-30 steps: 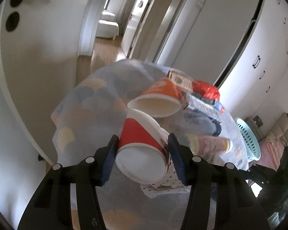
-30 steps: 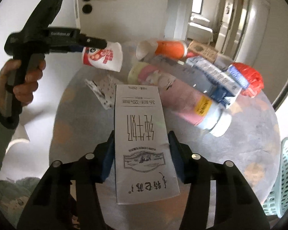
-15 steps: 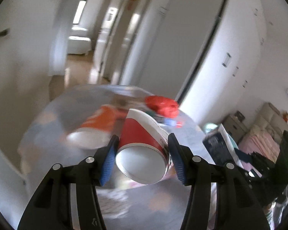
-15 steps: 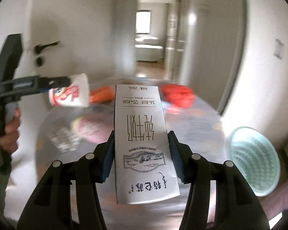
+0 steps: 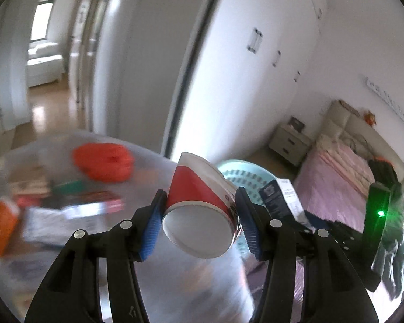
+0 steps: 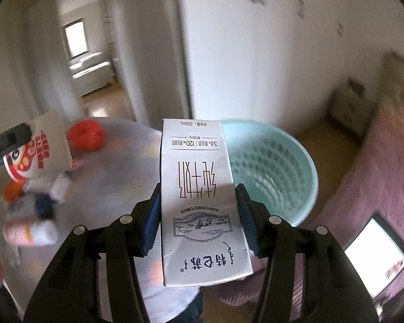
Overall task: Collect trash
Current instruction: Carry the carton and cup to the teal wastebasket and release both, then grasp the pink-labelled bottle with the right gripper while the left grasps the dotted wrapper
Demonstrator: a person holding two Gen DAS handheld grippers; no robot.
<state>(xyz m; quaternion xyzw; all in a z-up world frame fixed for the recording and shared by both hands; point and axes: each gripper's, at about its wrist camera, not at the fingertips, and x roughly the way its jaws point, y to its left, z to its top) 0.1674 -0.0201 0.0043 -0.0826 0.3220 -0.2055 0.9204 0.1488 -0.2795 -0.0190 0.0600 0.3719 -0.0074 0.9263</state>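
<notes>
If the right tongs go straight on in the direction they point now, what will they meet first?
Probably the light blue basket: it lies just beyond the milk carton held in the right tongs. Depth is unclear, so the table edge might come first.

A basket point(image 6: 277, 161) stands on the floor just beside the table's point(image 6: 115, 188) right edge; a bag point(image 6: 86, 134) lies near its far edge.

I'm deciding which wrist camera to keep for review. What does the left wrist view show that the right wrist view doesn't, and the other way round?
Only the left wrist view shows the right gripper's handle with its green light.

Only the right wrist view shows the cup's cartoon print, a pink bottle on the table, and a lit screen.

Both show the left gripper clamping the paper cup, the right gripper clamping the milk carton, the light blue basket and the red bag.
</notes>
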